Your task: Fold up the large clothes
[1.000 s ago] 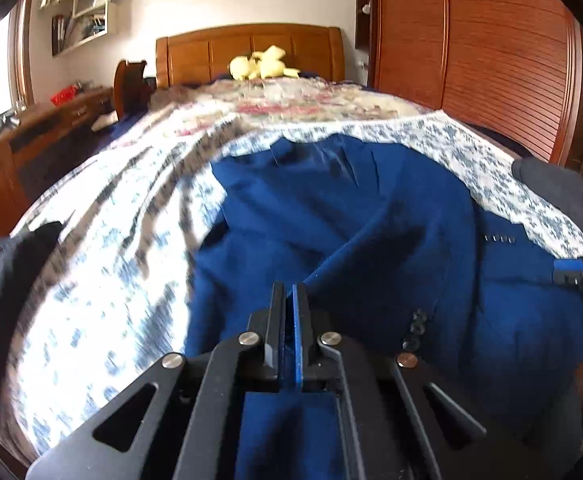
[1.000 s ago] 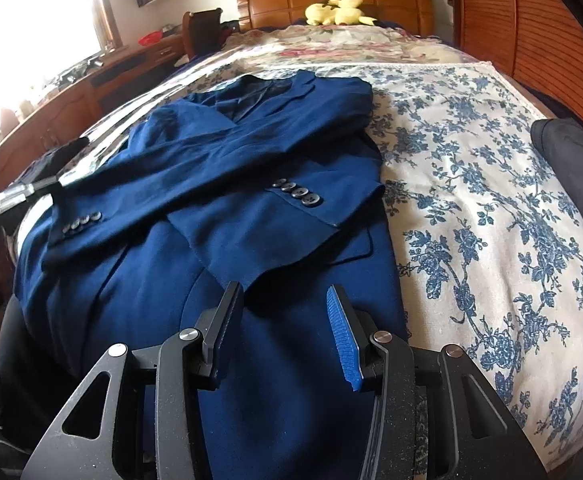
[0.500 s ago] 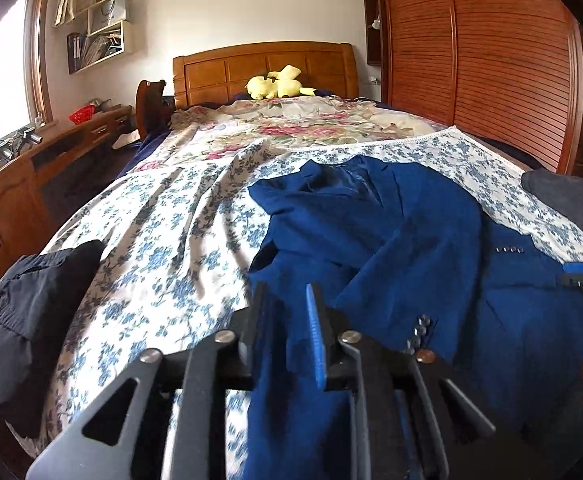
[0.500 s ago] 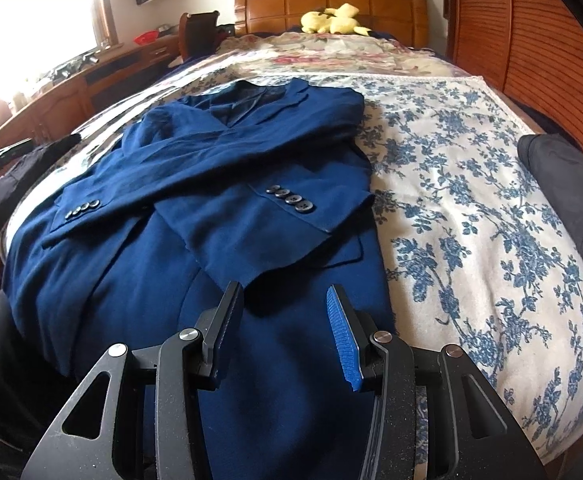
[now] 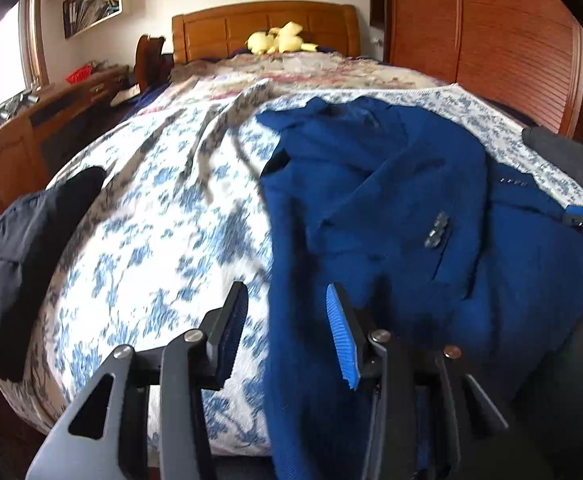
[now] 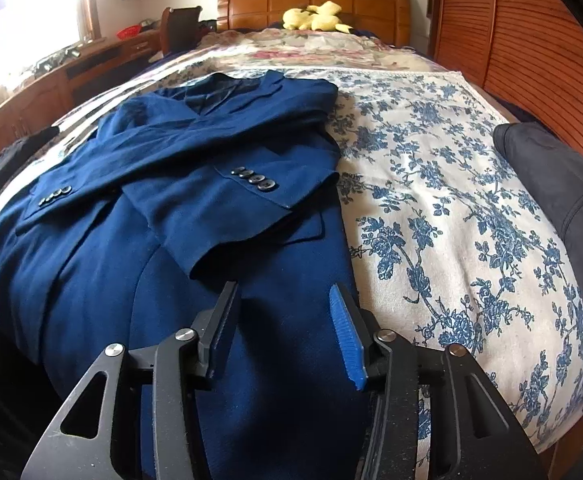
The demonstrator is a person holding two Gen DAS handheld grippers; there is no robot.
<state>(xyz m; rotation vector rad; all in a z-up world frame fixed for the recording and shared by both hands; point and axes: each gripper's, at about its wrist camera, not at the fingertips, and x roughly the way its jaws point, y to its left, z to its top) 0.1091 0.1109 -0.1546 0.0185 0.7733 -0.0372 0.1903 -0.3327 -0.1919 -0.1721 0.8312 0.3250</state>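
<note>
Bed [image 6: 471, 208] carries jacket [image 6: 179, 208], sleeves crossed; left gripper [image 5: 287, 320] and right gripper [image 6: 285, 320] jaws opening, empty; next, probably grasp hem

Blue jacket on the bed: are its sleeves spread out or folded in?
Folded in: both sleeves cross the blue jacket's front, cuff buttons showing.

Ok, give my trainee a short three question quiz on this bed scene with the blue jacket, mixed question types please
1. True or false: both sleeves of the blue jacket are folded across its front.
2. What lies by the headboard? A) yellow plush toy B) red pillow C) open book
3. Fill in: neither the left gripper nor the right gripper is ____ the jacket.

Key: 1 true. 2 A, the yellow plush toy. 3 gripping; both sets of jaws are opening, pads clear of the cloth.
</note>
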